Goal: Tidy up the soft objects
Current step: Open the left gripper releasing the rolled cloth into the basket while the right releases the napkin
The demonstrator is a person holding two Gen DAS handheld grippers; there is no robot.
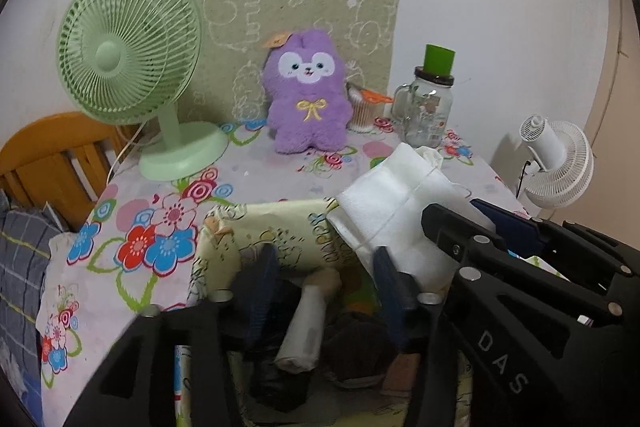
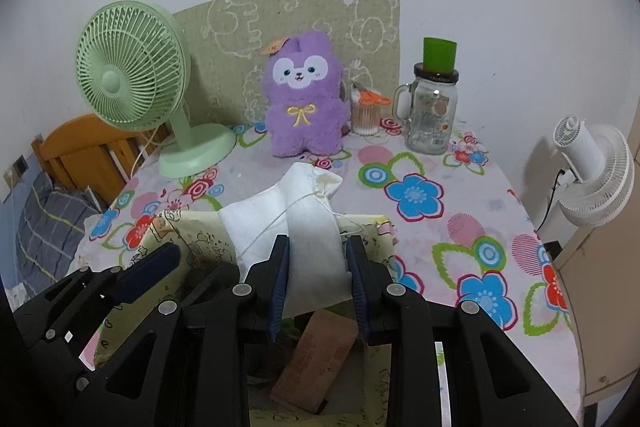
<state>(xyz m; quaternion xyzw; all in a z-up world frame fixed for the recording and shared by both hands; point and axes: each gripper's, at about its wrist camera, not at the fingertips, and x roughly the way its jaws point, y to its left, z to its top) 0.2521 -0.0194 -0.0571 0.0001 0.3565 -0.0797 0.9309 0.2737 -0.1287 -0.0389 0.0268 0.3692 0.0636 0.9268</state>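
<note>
My right tongs [image 2: 318, 279] are clamped on a white drawstring cloth pouch [image 2: 304, 223] over the yellow cartoon-print fabric bin [image 1: 280, 223]; left tongs [image 1: 324, 291] apart, empty. Bin holds rolled-up soft bundles [image 1: 304, 331].

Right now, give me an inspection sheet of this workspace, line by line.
Surface: table under a floral cloth.
Job's things: white drawstring pouch over the open yellow fabric bin; rolled items lie inside the bin; purple plush stands at the back.
Clutter: green desk fan, glass mug jar with a green cup on its lid, cup of cotton swabs with orange scissors on top.
Grippers: right gripper is clamped on the pouch; left gripper is open over the bin, nothing between its pads.
Cables: the green fan's cord runs off the table's left edge; a black cord runs from the white fan.
Surroundings: white wall, wooden headboard, plaid bedding.
</note>
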